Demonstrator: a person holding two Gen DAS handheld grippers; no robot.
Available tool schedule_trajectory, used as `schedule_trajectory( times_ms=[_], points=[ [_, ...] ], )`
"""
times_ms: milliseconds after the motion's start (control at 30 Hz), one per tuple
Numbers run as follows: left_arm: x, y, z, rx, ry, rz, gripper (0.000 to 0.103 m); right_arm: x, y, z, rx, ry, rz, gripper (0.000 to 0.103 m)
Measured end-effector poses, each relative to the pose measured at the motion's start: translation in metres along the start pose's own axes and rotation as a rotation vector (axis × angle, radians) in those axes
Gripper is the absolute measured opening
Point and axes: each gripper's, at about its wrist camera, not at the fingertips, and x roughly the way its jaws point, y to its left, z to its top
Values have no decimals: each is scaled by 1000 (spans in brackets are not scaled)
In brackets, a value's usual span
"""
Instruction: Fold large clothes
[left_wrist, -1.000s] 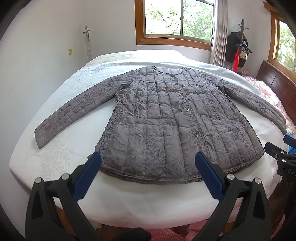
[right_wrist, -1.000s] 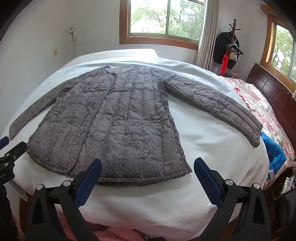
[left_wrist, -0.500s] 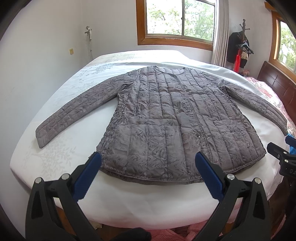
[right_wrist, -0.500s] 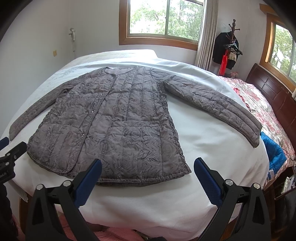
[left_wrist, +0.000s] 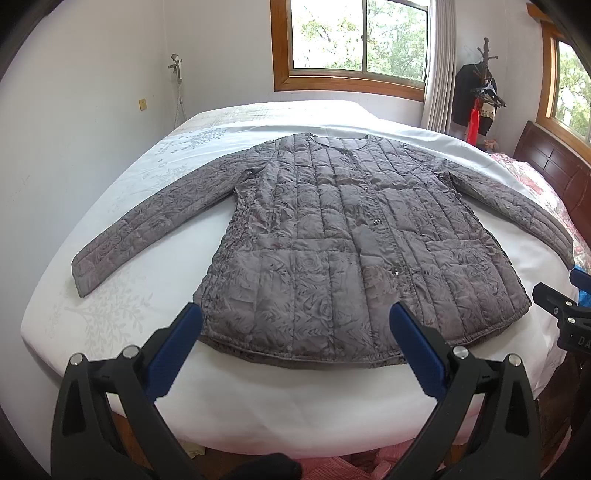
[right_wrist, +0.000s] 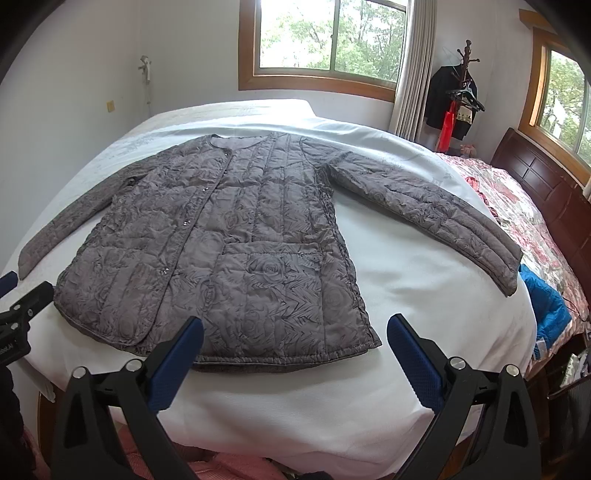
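Grey quilted rose-patterned jacket (left_wrist: 351, 240) lies flat, sleeves spread, on the white bedsheet (left_wrist: 110, 295). Left gripper (left_wrist: 295, 332) and right gripper (right_wrist: 295, 336), both spread, hover empty near its hem. Light, soft, likely slippery; best pinched at cuffs.

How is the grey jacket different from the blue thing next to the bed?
The grey jacket is spread flat on the white bed with both sleeves out; the blue thing sits bunched up off the bed's right edge. The jacket is dull grey with a rose pattern, while the blue thing is bright and plain. The jacket shows whole; the blue thing is partly hidden. Both look puffy and quilted.
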Motion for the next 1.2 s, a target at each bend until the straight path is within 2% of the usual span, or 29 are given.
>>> schedule_trajectory(
  times_ms=[1200],
  points=[
    [3, 3, 1, -2, 2, 6, 100, 1, 0, 0, -2, -1, -2, 99]
  ],
)
